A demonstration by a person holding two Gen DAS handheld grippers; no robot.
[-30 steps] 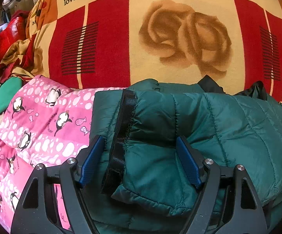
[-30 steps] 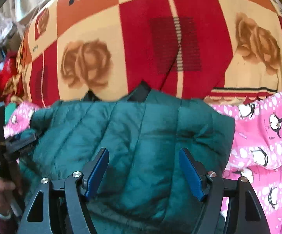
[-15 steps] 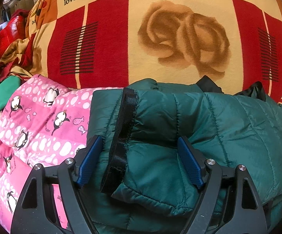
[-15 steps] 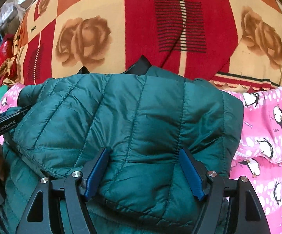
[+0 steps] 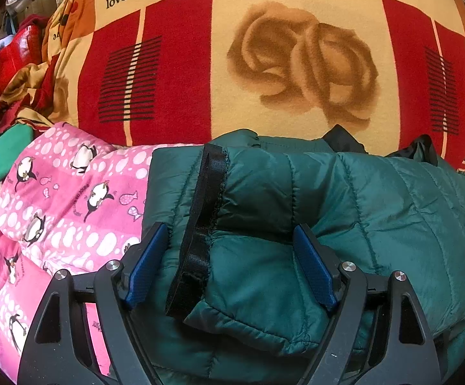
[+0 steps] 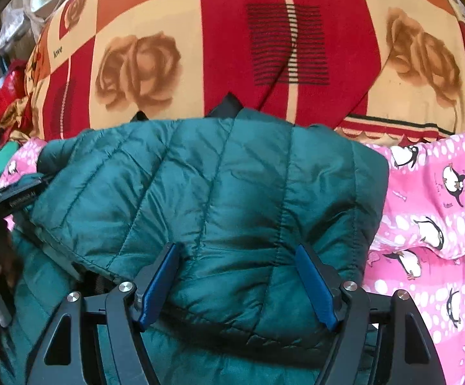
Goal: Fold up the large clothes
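A dark green quilted puffer jacket (image 5: pixel 377 211) lies folded in a thick bundle on a pink penguin-print quilt (image 5: pixel 56 211). In the left wrist view a black-trimmed edge (image 5: pixel 200 231) of the jacket runs between the fingers. My left gripper (image 5: pixel 232 269) is open, its blue pads either side of the jacket's left end. In the right wrist view the jacket (image 6: pixel 216 192) fills the middle. My right gripper (image 6: pixel 237 285) is open, with the jacket's near fold bulging between the pads. The left gripper (image 6: pixel 17 199) shows at that view's left edge, against the jacket.
A red, cream and orange blanket with rose prints (image 5: pixel 296 64) rises behind the jacket, also in the right wrist view (image 6: pixel 280 48). Piled red and green cloth (image 5: pixel 4 96) lies at the far left. The pink quilt (image 6: pixel 431 224) extends right of the jacket.
The right gripper has moved forward over the jacket, which now bulges between its pads. The left gripper has hardly moved. Both stay open.
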